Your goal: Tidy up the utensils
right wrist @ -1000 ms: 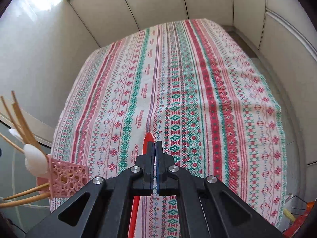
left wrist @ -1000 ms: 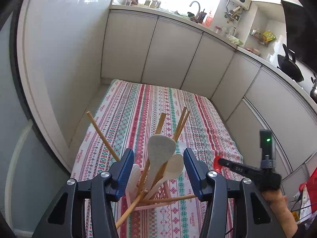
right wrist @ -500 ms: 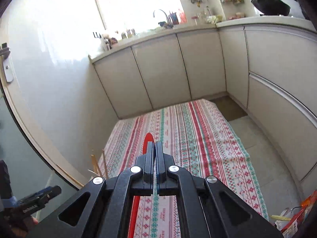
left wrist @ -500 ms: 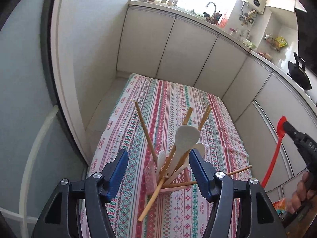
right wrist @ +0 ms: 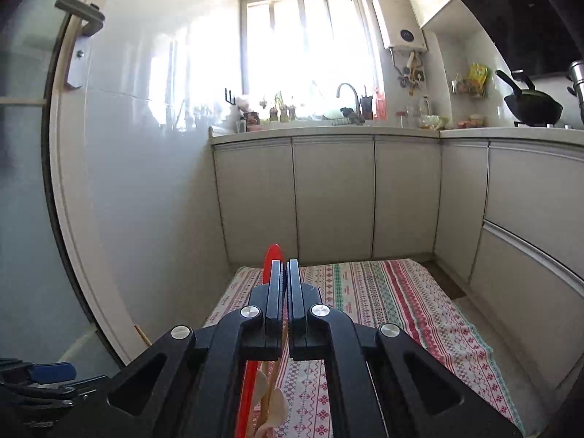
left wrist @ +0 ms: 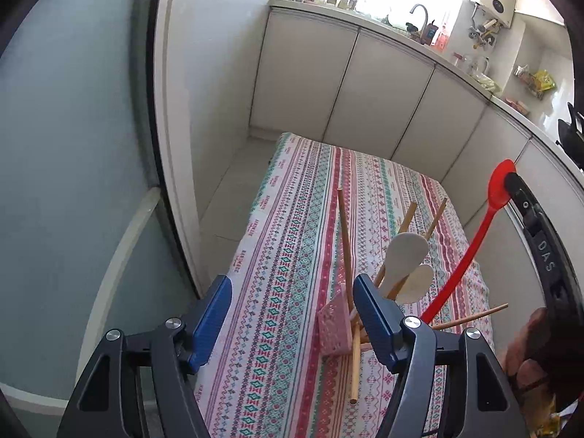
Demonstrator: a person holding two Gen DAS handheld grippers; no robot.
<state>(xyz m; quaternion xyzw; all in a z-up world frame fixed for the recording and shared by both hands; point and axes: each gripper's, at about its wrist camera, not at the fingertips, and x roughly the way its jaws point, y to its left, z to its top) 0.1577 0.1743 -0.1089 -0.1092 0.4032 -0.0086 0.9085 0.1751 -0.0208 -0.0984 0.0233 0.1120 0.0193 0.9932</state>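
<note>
A pink perforated holder [left wrist: 334, 332] stands on the striped tablecloth [left wrist: 292, 237], filled with wooden sticks and two white spoons [left wrist: 405, 252]. My left gripper [left wrist: 292, 314] hovers just in front of it. Its jaws are opening and its blue pads [left wrist: 215, 317] touch nothing; the holder shows close to the right-hand pad. My right gripper [right wrist: 285, 266] is shut on a red spoon [left wrist: 474, 241], bowl up. The handle slants down toward the holder, and its end is hidden behind my left finger. In the right wrist view the red spoon [right wrist: 273, 255] pokes past the jaws, above the white spoons [right wrist: 270, 401].
Pale cabinets [right wrist: 332, 197] wrap around the far end and right side of the table. The counter [right wrist: 328, 129] carries a tap, bottles and a black wok [right wrist: 533, 104]. A glass door [left wrist: 73, 182] stands at the left. A person's hand [left wrist: 525, 361] grips the right tool.
My right gripper rose off the table with the red spoon and tipped up to near level, bringing it over the holder. My left jaws widened and drew left, away from the holder.
</note>
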